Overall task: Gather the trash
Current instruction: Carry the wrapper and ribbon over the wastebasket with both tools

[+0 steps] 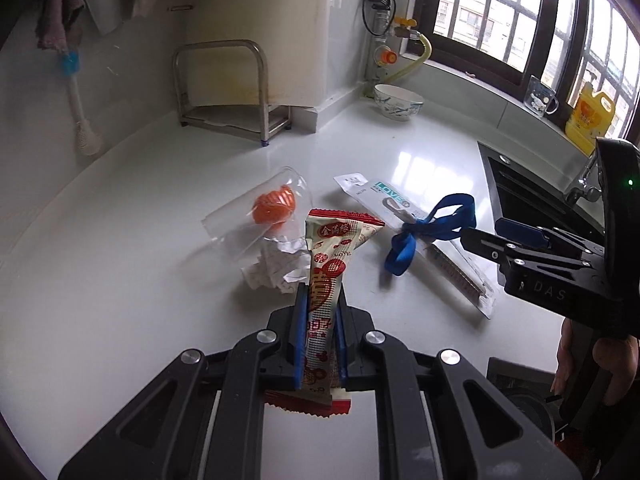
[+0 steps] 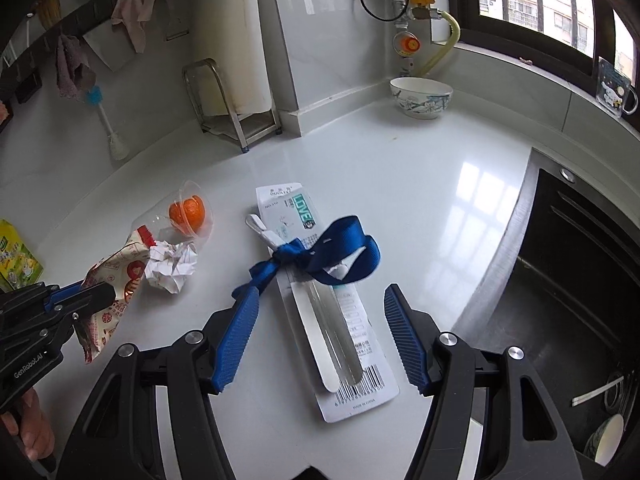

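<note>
My left gripper [image 1: 322, 300] is shut on a red and cream snack wrapper [image 1: 332, 256], held above the white counter; the wrapper also shows in the right wrist view [image 2: 116, 280]. A crumpled paper ball [image 2: 172, 264] and a clear plastic cup [image 1: 256, 216] lying on its side with an orange piece [image 2: 187, 214] inside lie just beyond it. My right gripper [image 2: 320, 300] is open, its blue pads on either side of a long white toothbrush package [image 2: 344, 340] tied with a blue ribbon [image 2: 320, 256]. The package lies flat on the counter.
A black sink [image 2: 568, 320] lies to the right. A bowl [image 2: 420, 96], a metal rack [image 2: 232, 120] and a gas valve [image 2: 408, 44] stand at the back. A yellow oil bottle [image 1: 588, 116] and a mug [image 1: 540, 96] stand on the sill.
</note>
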{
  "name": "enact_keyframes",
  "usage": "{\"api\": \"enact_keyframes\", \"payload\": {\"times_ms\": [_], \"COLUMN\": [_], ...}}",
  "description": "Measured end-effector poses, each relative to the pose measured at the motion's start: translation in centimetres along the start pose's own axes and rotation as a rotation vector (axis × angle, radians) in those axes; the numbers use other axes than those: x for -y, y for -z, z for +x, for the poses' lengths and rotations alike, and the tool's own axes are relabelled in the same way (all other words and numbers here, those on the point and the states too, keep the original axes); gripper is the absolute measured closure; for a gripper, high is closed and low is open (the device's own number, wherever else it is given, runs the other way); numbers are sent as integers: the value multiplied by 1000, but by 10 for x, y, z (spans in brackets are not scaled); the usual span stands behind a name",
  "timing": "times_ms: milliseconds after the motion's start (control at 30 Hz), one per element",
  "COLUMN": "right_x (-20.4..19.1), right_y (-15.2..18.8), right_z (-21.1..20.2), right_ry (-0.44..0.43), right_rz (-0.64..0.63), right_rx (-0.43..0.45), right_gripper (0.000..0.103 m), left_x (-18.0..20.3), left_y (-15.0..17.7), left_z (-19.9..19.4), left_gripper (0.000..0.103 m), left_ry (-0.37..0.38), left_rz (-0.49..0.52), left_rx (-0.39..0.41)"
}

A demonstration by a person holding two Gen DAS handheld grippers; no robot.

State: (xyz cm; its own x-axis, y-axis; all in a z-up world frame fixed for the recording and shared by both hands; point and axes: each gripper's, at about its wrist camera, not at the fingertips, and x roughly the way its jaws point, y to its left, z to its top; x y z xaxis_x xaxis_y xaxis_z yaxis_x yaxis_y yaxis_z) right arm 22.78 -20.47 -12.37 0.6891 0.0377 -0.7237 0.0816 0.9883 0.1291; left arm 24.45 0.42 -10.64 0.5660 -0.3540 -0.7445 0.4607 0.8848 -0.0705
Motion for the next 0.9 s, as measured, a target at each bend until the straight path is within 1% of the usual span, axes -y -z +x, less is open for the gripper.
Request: {"api": "enact_keyframes", "payload": {"times_ms": [67,167,267,367,433,467,500,533,567,733,900], "right_x": [-9,-23,-35,-40,-42,-42,-42,-42,-42,-44,-42], "right_y": [-10,-20,-25,-25,-25,-23,-23,-22,-22,-24,-31], "right_z": [7,21,39,56,65,69,74,77,79,72,53], "right_ry": [-3,0,27,57,87,93,95,94,91,58,21], "right_rz": [-40,-112,-183,-221,-239,-245,-249,-249,-249,-234,-167], "right_rx": [3,1,-20,-47,-57,-69,-83,-95,-106,-86,-65], "right_gripper": [41,41,41,41,48,54,62,68,79,83,84], "left_x": [-8,-18,-23,-26,-28,-30,-31,-32,-33,-37,-41], "left_y": [0,0,0,0,0,0,0,0,-1,-2,-1], "left_z": [-5,-10,-14,-16,-15,-14,-14,-14,-13,-16,-22], "left_gripper": [91,91,91,91,91,91,91,91,91,91,91], "left_ry": [-29,-51,-64,-69,-73,-73,-72,-73,-73,-80,-85], "left_rz": [-19,-47,-57,-60,-66,-71,-75,-79,-83,-103,-116], "left_rx": [2,6,9,13,10,9,7,6,6,11,19]}}
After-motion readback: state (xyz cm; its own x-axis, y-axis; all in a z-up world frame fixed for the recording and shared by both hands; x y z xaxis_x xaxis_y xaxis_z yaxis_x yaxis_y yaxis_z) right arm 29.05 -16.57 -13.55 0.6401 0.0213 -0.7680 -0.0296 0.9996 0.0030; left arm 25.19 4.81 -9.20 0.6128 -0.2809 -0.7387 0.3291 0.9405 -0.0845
